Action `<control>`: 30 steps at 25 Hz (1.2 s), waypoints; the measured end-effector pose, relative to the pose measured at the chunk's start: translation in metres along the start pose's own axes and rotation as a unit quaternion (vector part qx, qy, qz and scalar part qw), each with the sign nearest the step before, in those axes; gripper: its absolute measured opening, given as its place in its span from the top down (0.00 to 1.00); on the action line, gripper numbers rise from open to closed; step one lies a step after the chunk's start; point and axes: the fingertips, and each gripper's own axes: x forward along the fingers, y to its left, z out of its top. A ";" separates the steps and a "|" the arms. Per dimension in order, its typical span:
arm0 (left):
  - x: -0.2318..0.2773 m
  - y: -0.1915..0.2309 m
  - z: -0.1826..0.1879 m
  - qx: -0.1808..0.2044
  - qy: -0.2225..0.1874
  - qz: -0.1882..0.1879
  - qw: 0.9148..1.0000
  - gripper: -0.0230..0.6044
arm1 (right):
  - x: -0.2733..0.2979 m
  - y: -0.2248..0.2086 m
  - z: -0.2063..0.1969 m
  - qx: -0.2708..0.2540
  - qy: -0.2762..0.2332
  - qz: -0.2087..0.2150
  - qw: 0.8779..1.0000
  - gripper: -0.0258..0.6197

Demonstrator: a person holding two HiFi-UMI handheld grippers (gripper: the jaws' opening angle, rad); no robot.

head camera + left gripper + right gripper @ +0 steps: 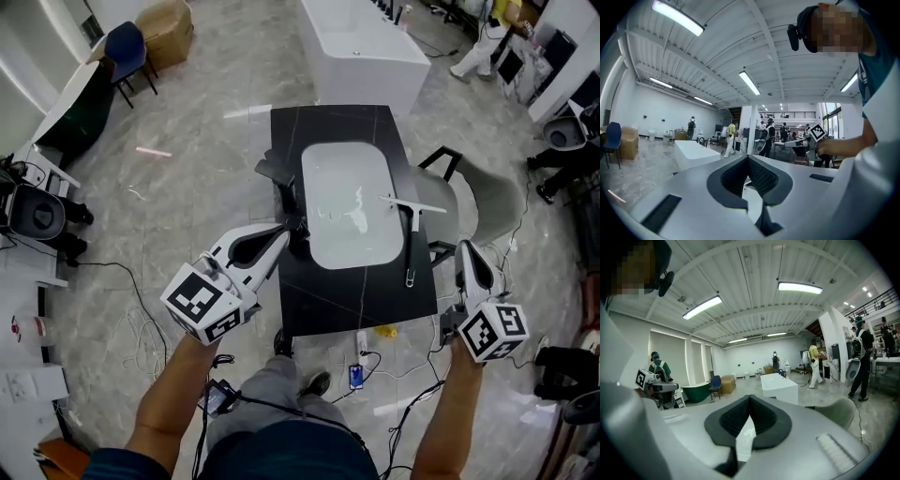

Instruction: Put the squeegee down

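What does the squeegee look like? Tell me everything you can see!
The squeegee is T-shaped, with a thin pale blade bar across the top and a long slim handle, dark near the bar and lighter at its end. It lies flat on the black table, beside the white basin, with the handle pointing toward the person. The bar's left tip seems to reach the basin's rim. Neither the left gripper nor the right gripper touches it.
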 end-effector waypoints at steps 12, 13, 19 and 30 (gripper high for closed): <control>-0.074 -0.085 0.073 0.040 -0.050 -0.003 0.998 0.96 | -0.135 0.099 0.076 -0.067 -0.049 0.083 0.993 0.95; -0.080 -0.092 0.076 0.042 -0.054 -0.003 0.998 0.96 | -0.145 0.104 0.076 -0.078 -0.048 0.084 0.992 0.95; -0.109 -0.123 0.081 0.044 -0.065 0.002 0.997 0.96 | -0.199 0.125 0.084 -0.103 -0.060 0.089 0.989 0.95; -0.138 -0.168 0.084 0.050 -0.074 0.000 0.996 0.96 | -0.257 0.130 0.076 -0.103 -0.064 0.085 0.989 0.95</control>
